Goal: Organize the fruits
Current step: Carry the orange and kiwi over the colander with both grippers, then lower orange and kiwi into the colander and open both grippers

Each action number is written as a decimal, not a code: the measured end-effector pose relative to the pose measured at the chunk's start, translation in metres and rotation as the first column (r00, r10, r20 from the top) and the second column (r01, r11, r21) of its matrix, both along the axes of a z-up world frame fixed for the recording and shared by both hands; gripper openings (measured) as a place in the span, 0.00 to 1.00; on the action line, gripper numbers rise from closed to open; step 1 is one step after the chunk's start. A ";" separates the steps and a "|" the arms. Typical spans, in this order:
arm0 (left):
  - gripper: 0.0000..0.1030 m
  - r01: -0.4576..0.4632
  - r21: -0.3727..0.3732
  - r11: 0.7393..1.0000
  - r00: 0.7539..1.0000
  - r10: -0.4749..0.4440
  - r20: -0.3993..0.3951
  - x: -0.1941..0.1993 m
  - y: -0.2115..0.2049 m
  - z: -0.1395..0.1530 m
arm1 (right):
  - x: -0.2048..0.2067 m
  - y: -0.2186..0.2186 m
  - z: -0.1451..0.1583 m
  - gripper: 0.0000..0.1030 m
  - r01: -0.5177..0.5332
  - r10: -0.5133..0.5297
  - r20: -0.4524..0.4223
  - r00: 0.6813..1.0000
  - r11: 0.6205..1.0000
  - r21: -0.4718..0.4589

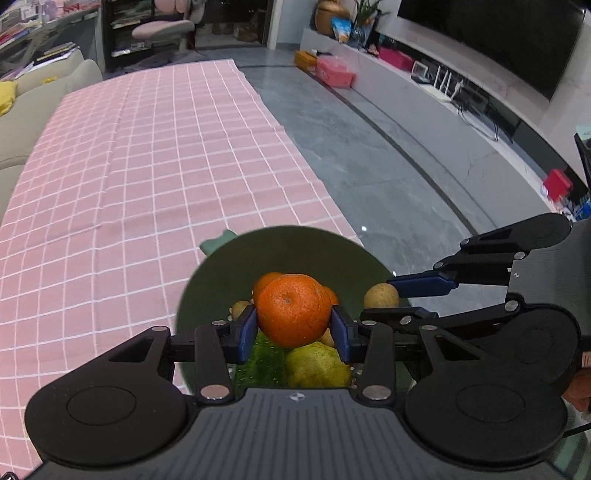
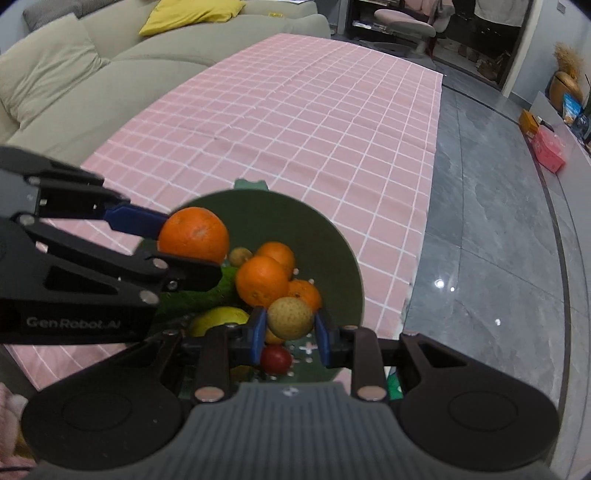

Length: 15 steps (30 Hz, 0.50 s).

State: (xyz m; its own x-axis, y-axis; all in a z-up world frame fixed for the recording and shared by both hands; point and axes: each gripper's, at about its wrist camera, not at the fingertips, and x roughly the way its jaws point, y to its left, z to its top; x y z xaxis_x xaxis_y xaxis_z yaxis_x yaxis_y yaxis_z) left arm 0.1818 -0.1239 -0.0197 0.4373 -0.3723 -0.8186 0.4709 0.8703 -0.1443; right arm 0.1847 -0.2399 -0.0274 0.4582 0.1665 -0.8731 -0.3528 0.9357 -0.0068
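"Gen Robot.AI" is printed in grey on the black body of the left gripper (image 2: 188, 242), at the left edge of the right wrist view. No other writing can be read.

A pink tablecloth (image 1: 147, 184) with a white grid is spread over the table; grey stone-look floor (image 1: 388, 177) is seen to its right. A beige sofa (image 2: 92, 81) with a yellow cushion (image 2: 192, 14) fills the upper left of the right wrist view; a dark TV (image 1: 517, 40) sits upper right in the left wrist view.

An orange (image 1: 293, 310), round with dimpled skin, is clamped between the left gripper's blue pads, above the dark green bowl (image 1: 284, 251). A small tan, speckled round fruit (image 2: 290, 318) is gripped by the right gripper (image 2: 290, 326), low centre. More oranges, a yellow fruit (image 1: 317, 365) and a red one (image 2: 275, 360) lie in the bowl.
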 end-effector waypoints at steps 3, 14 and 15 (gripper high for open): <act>0.46 0.001 0.015 1.000 1.000 -0.001 -0.022 0.006 -0.004 -0.010 | 0.003 -0.001 -0.008 0.24 -0.018 0.018 -0.007 1.000 1.000 -0.015; 0.46 0.012 0.015 1.000 0.997 -0.011 -0.077 0.017 -0.002 -0.033 | 0.012 0.003 -0.035 0.24 -0.067 0.065 -0.044 0.997 0.996 -0.052; 0.46 0.014 0.007 1.000 0.997 -0.013 -0.080 0.018 -0.001 -0.033 | 0.013 0.003 -0.036 0.24 -0.070 0.068 -0.047 0.997 0.996 -0.052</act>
